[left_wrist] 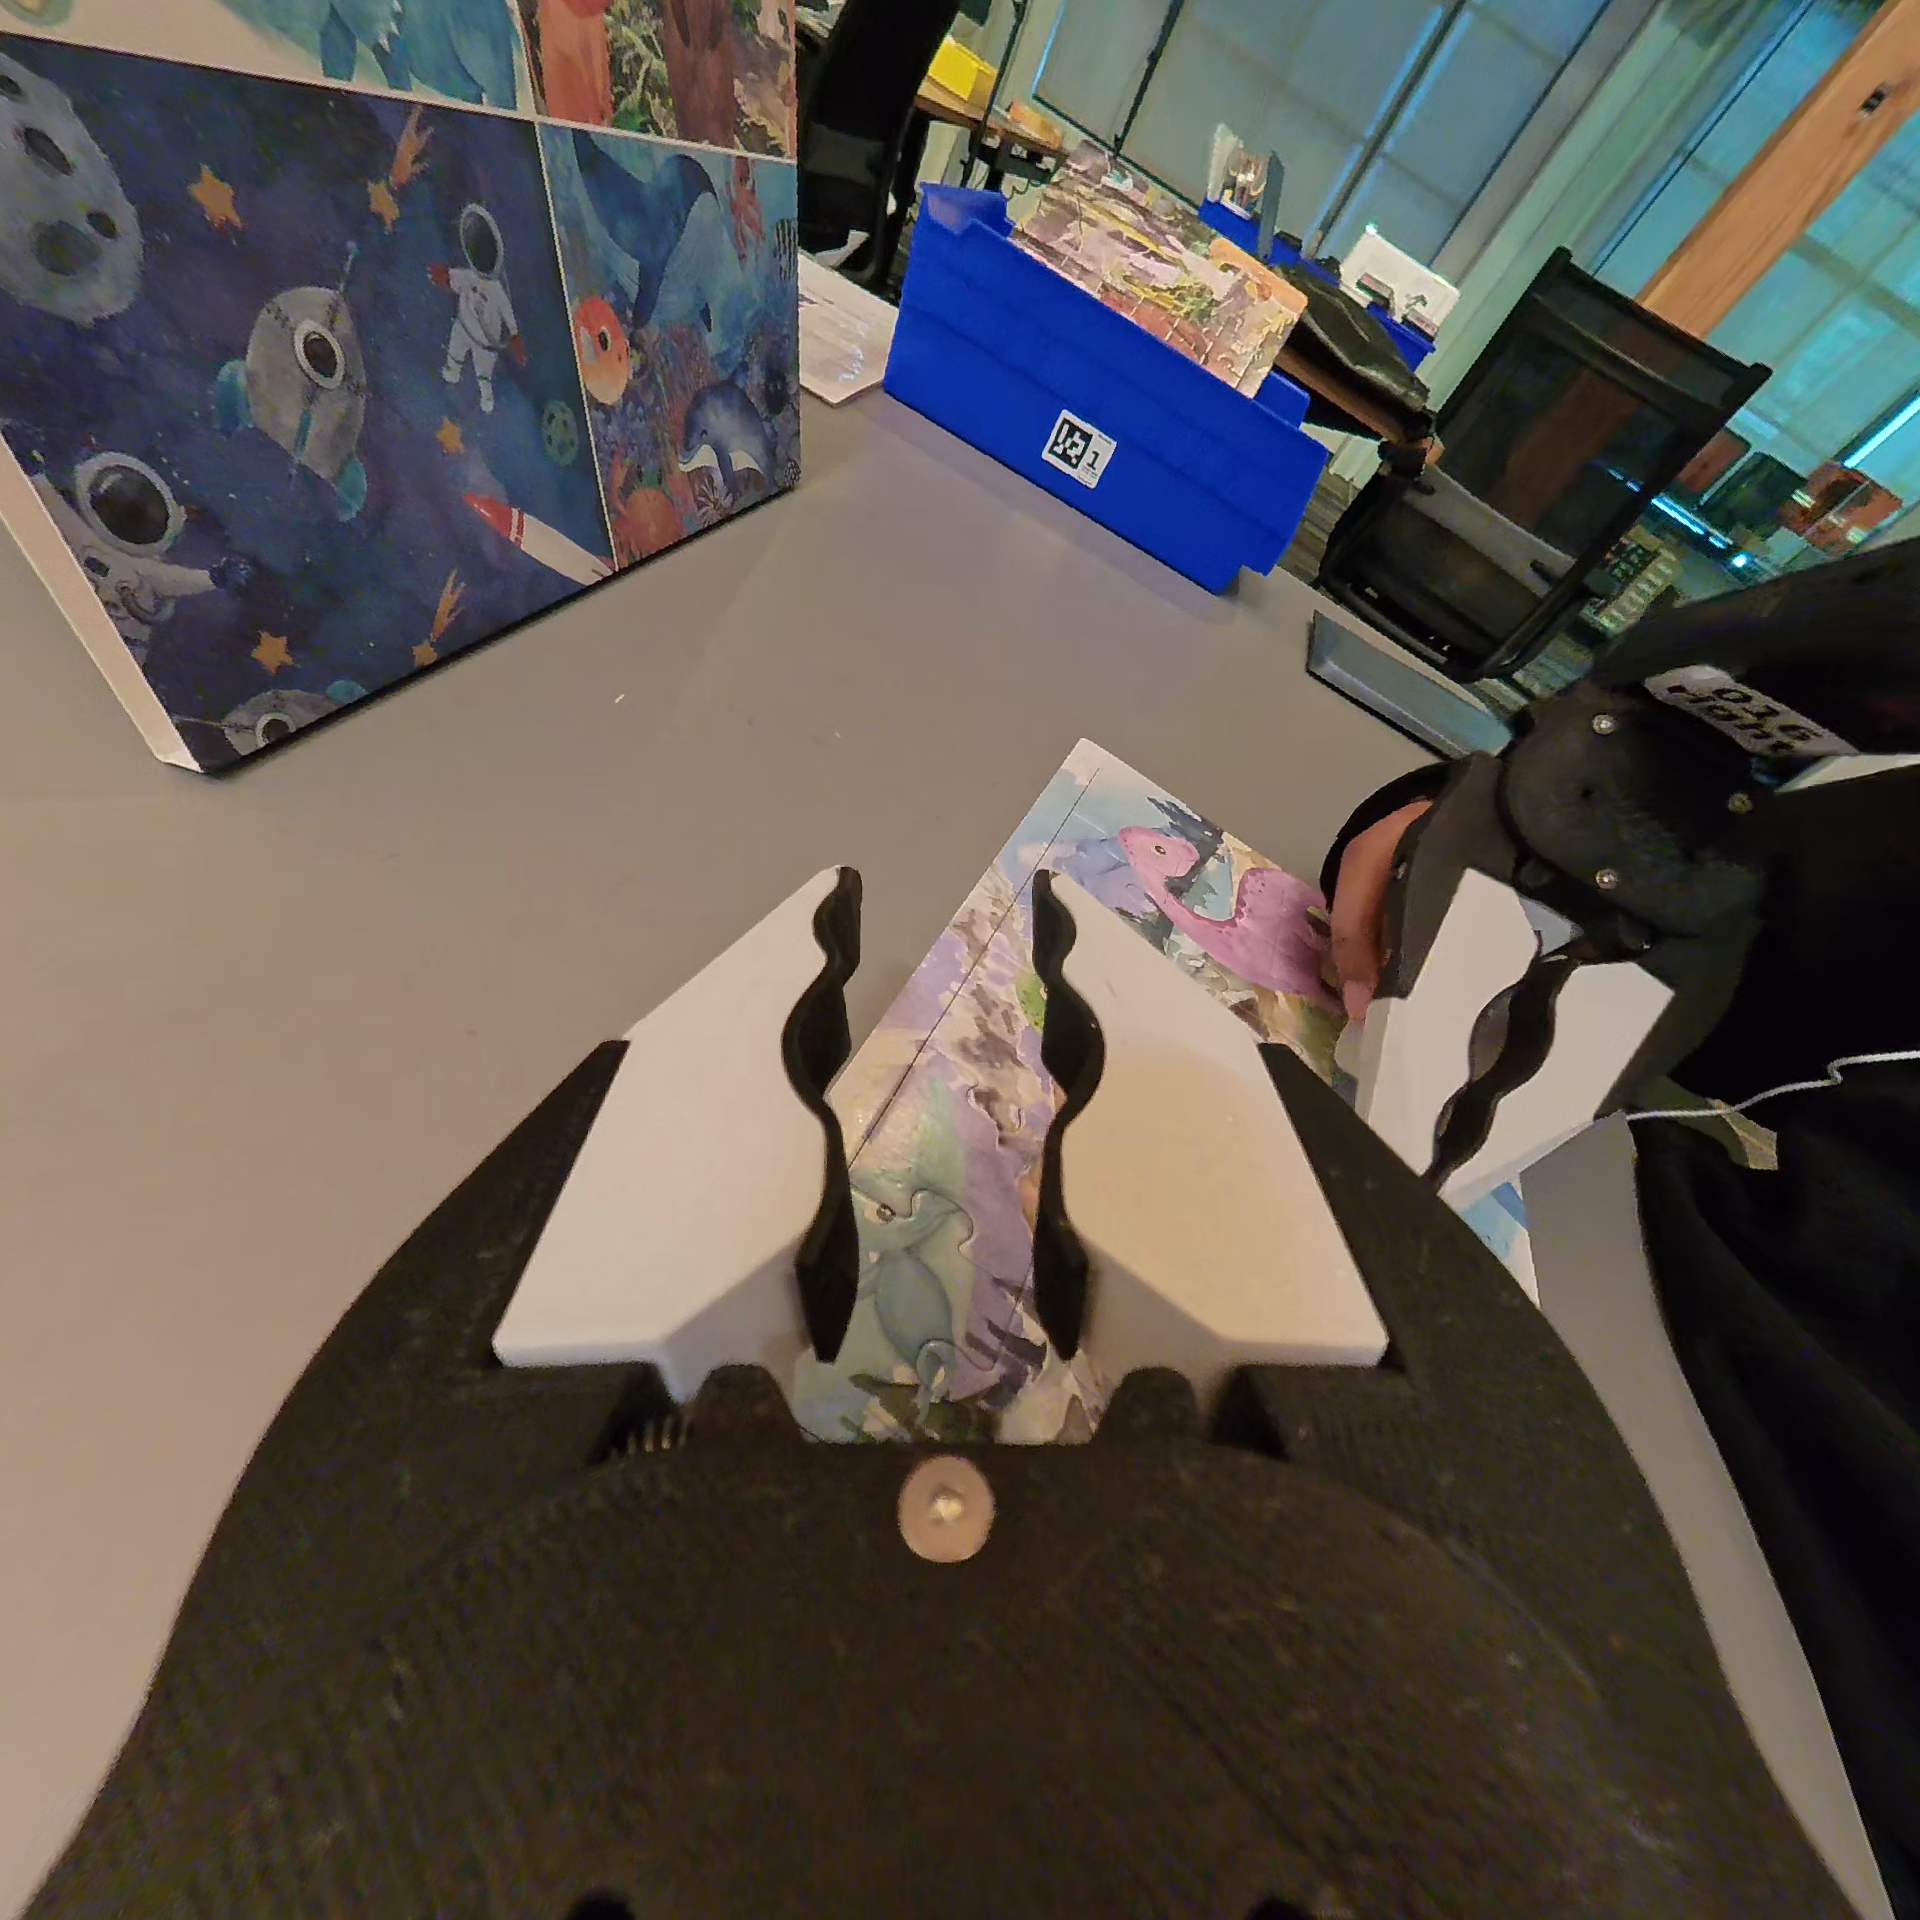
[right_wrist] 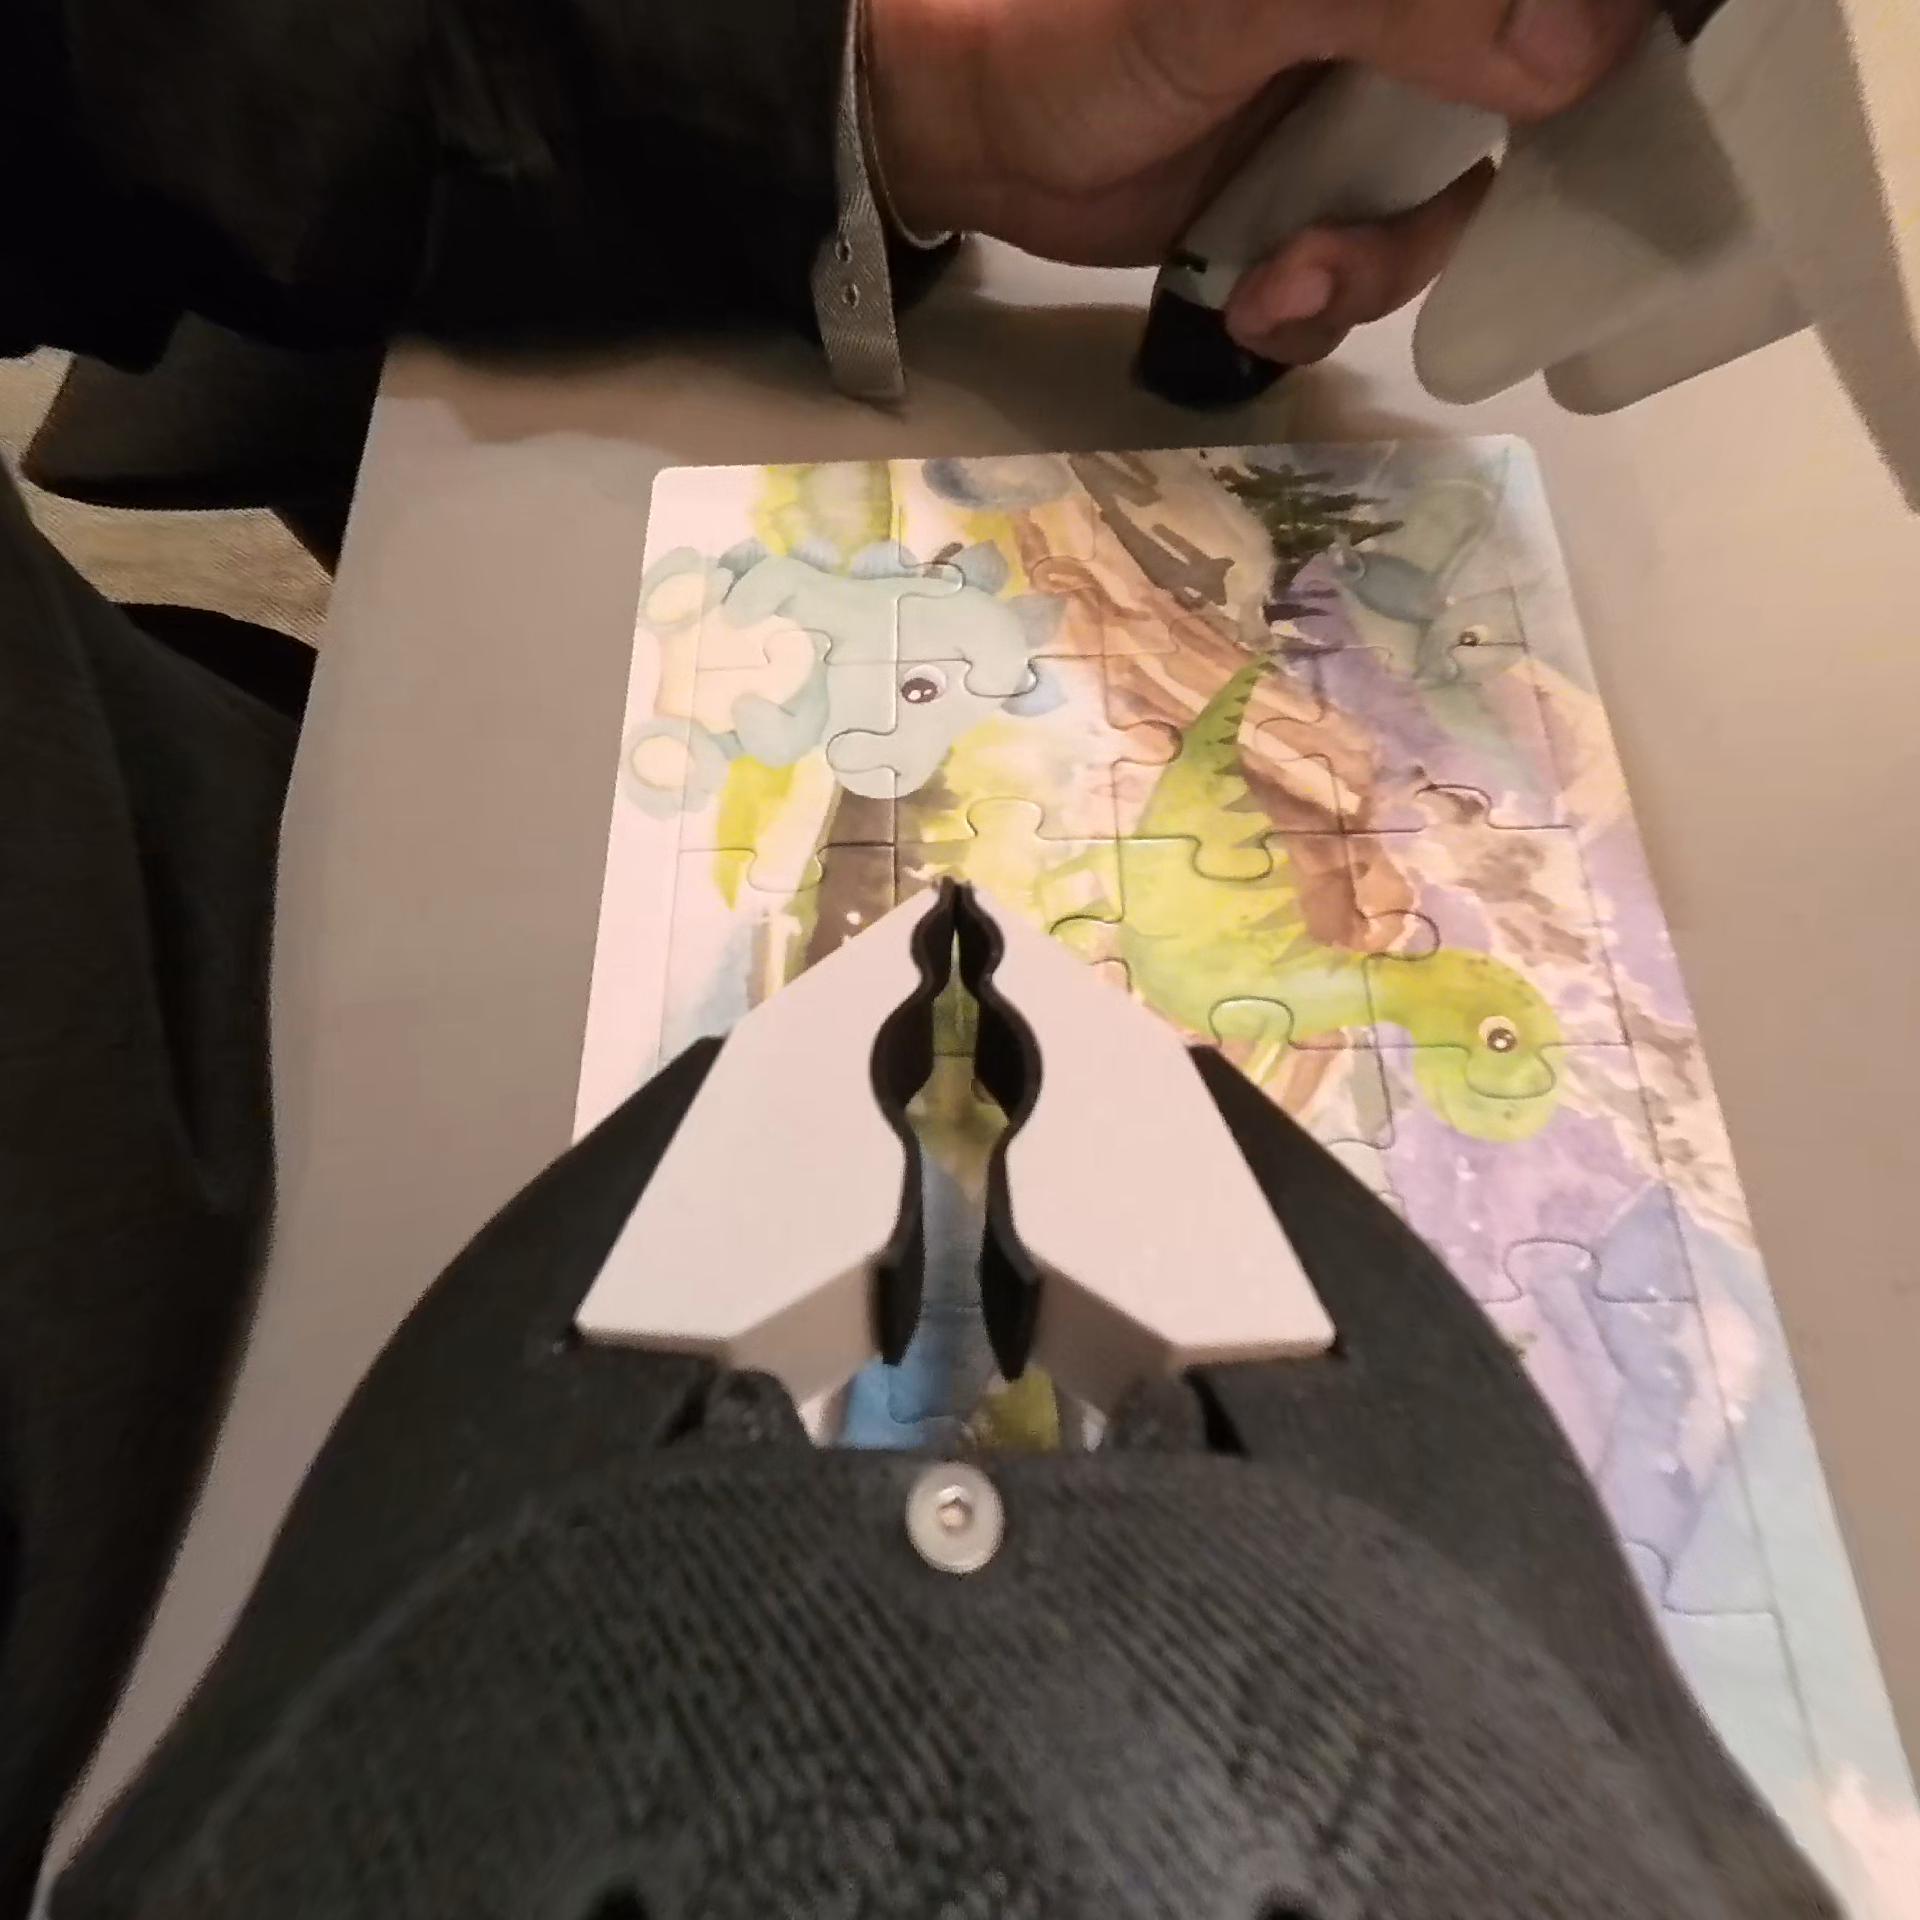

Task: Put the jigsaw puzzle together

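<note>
A dinosaur jigsaw puzzle [right_wrist: 1299, 831] lies in its white frame on the grey table, its pieces fitted together across the part I see. My right gripper [right_wrist: 956, 896] is shut and empty, with its tips down on the puzzle near the left border. My left gripper [left_wrist: 943, 904] is open and empty, hovering over the puzzle's [left_wrist: 1226, 904] near side. The right gripper also shows in the left wrist view [left_wrist: 1455, 1143], tips on the puzzle. The left gripper's white fingers [right_wrist: 1538, 312] show at the top right of the right wrist view, held by a hand [right_wrist: 1091, 125].
A large illustrated box [left_wrist: 364, 364] stands on the grey table [left_wrist: 623, 883] at the back left. A blue bin [left_wrist: 1091, 436] with another puzzle board [left_wrist: 1153, 270] on it sits behind. A black chair [left_wrist: 1538, 468] is off the table's right edge. A dark sleeve [right_wrist: 416, 156] lies beyond the puzzle. Spacing between my two grippers at the tips: around 15 cm. The dinosaur jigsaw puzzle [right_wrist: 1299, 831] lies around 7 cm away from my right fingertips.
</note>
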Motion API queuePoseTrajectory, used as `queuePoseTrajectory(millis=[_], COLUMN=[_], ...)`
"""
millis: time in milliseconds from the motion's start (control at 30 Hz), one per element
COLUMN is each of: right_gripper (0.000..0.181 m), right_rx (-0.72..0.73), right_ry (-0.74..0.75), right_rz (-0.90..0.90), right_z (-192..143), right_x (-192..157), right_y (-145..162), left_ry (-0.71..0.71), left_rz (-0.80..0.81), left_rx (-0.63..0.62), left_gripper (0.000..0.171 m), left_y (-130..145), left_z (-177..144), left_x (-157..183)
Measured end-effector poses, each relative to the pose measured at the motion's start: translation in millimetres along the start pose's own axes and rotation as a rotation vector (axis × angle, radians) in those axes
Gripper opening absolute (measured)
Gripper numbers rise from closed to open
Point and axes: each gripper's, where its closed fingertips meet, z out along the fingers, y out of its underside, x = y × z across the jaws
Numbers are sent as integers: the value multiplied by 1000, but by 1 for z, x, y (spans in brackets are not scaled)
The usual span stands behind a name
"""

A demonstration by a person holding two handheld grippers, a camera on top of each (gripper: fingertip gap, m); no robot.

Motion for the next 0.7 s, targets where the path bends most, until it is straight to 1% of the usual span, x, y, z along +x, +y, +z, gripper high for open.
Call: queuePoseTrajectory(millis=[67, 167, 267, 333, 433, 467, 567, 633, 667, 700], right_gripper=[0, 0, 0, 0, 0, 0, 0, 0, 0, 0], right_rx=[-66, -78, -27, -54, -47, -55, -40, -27, -44, -34], right_ry=[20, 34, 74, 56, 2, -5, 75, 98, 76, 23], right_rz=[-23, -27, -21, 14, 98, 101, 81, 97, 108, 114], right_z=[7, 7, 3, 7, 11, 10, 7, 6, 9, 10], right_x=[0, 0, 6, 6, 3, 3, 16, 22, 19, 11], right_y=[9, 7, -3, 2, 4, 5, 3, 2, 5, 3], left_ry=[1, 2, 1, 1, 3, 3, 2, 2, 2, 1], left_rz=[-3, -6, -2, -2, -5, -5, -2, 1, 2, 2], left_rx=[0, 2, 1, -2, -1, 0, -2, -6, -8, -9], left_gripper=[31, 31, 31, 31, 31, 31, 31, 31, 31, 31], left_y=[0, 0, 0, 0, 0, 0, 0, 1, 1, 1], left_z=[0, 0, 0, 0, 0, 0, 0, 1, 1, 1], left_x=[0, 0, 0, 0, 0, 0, 0, 1, 1, 1])
